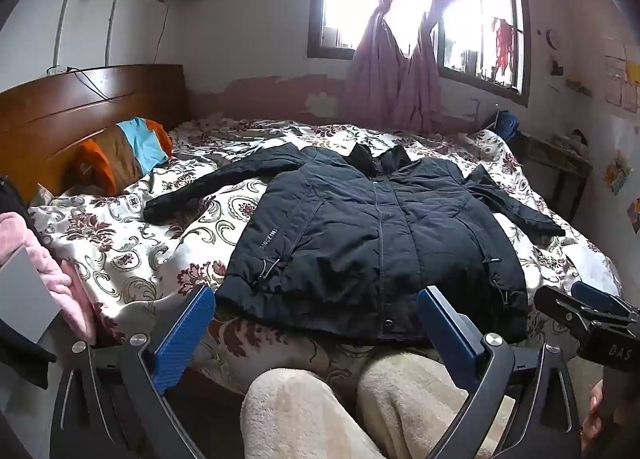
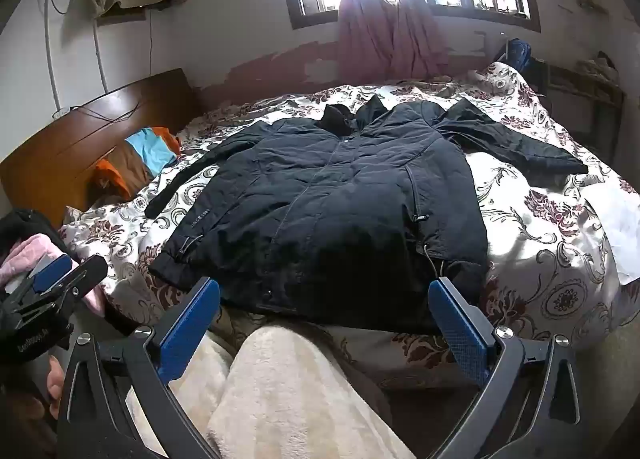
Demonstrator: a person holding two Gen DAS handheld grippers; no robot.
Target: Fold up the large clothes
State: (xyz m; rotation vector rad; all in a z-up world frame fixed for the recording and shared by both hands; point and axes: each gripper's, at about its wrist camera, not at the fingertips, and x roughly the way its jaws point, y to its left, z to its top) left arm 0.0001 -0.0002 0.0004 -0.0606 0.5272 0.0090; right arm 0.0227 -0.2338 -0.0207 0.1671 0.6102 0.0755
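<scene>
A dark navy padded jacket (image 1: 360,235) lies front-up and zipped on the floral bedspread (image 1: 132,243), collar toward the window, both sleeves spread out to the sides. Its hem hangs near the bed's front edge. My left gripper (image 1: 316,299) is open, hovering before the hem with nothing between its blue pads. The right wrist view shows the same jacket (image 2: 332,211) on the bedspread (image 2: 552,243). My right gripper (image 2: 324,295) is open too, held just short of the hem and empty. Each gripper shows at the edge of the other's view.
A person's legs in cream fleece (image 1: 360,407) are below the grippers at the bed's edge. An orange, brown and blue pillow (image 1: 124,155) leans on the wooden headboard (image 1: 80,107). Pink fabric (image 1: 48,259) lies at the left. A small table (image 1: 560,163) stands beyond the bed's far right corner.
</scene>
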